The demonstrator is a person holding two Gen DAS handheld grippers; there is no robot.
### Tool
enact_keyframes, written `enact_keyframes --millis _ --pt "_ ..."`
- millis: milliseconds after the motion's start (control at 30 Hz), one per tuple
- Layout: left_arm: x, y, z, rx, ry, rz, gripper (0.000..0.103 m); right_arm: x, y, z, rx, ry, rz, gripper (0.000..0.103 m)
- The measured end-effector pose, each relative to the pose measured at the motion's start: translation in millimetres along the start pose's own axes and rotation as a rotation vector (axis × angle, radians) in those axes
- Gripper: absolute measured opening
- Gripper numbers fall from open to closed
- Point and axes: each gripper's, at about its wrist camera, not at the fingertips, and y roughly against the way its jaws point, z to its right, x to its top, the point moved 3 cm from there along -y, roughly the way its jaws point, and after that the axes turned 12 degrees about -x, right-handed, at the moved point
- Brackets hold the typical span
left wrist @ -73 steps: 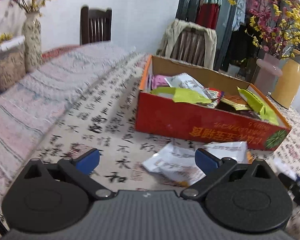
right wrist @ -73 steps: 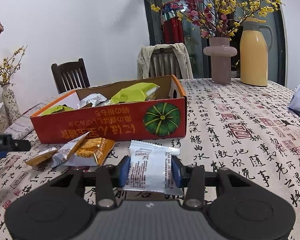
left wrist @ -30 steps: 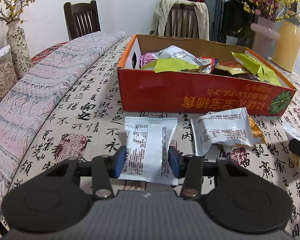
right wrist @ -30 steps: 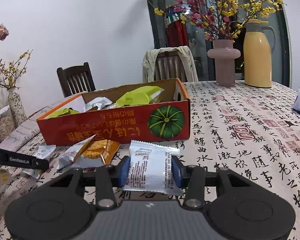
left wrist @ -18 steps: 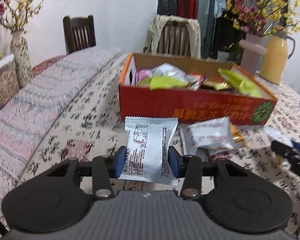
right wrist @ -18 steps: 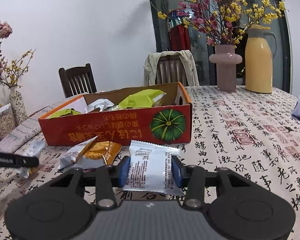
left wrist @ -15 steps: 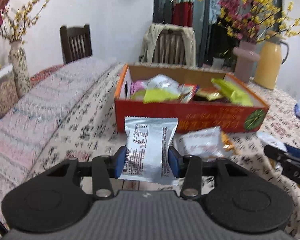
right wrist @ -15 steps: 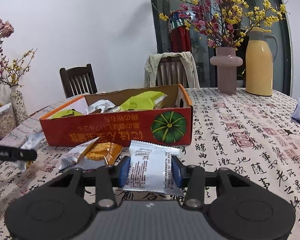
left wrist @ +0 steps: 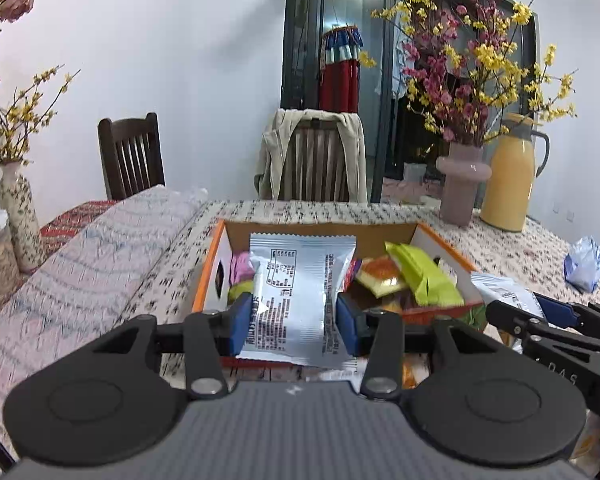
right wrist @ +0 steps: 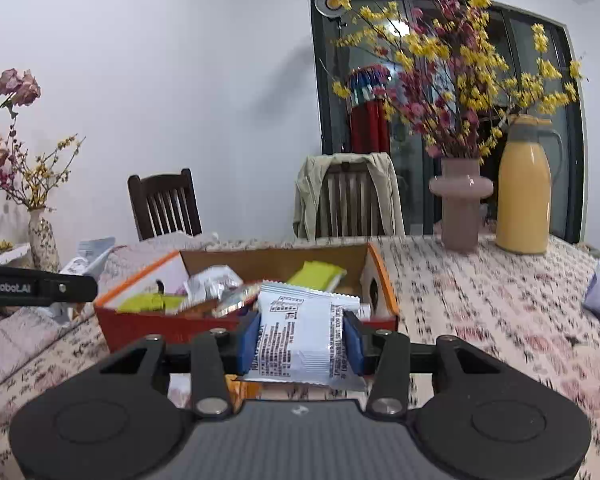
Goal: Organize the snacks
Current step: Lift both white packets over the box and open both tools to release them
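A: What fills the frames, from largest to smallest?

B: In both wrist views a table under a cloth printed with calligraphy [right wrist: 500,300] spans the lower half. At the centre stands an open red cardboard box [left wrist: 210,276] with orange rims, holding about 6 loose wrappers, among them a lime-green pack [left wrist: 424,276]. In the upper right are a pink vase [right wrist: 460,204] and a yellow flask [right wrist: 522,196].

A: Which step is in hand?

B: As I judge it, the carry: 2 packets are held in the air in front of the box, not yet inside it. The next move calls for bringing each one over the near wall, above the heap, then parting the jaws so it drops in.

A: And the grippers?

B: The left gripper [left wrist: 290,324] is partly closed, its blue pads pressing both sides of an upright silver snack packet [left wrist: 296,288] at centre frame. The right gripper [right wrist: 302,338] stands about as far closed, clamping a second silver packet [right wrist: 304,332]. Its black fingers also show at the lower right of the left view
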Motion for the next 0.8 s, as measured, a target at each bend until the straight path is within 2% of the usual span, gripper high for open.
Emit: enact_keyframes --millis 233,467,667,800 --pt "22 -20 -5 0.017 0.029 0.014 0.045 27 -17 -12 -0.008 0.013 0.039 0.043" --pt "40 -46 -18 0.043 0.070 0.038 0.045 45 -49 -23 -0.008 0.026 0.040 0.043" --pt "47 -79 -32 0.080 0.089 0.035 0.045 50 -82 -33 -0.014 0.027 0.034 0.043" --pt "40 -99 -43 0.088 0.104 0.046 0.045 46 -108 -39 -0.021 0.023 0.029 0.043"
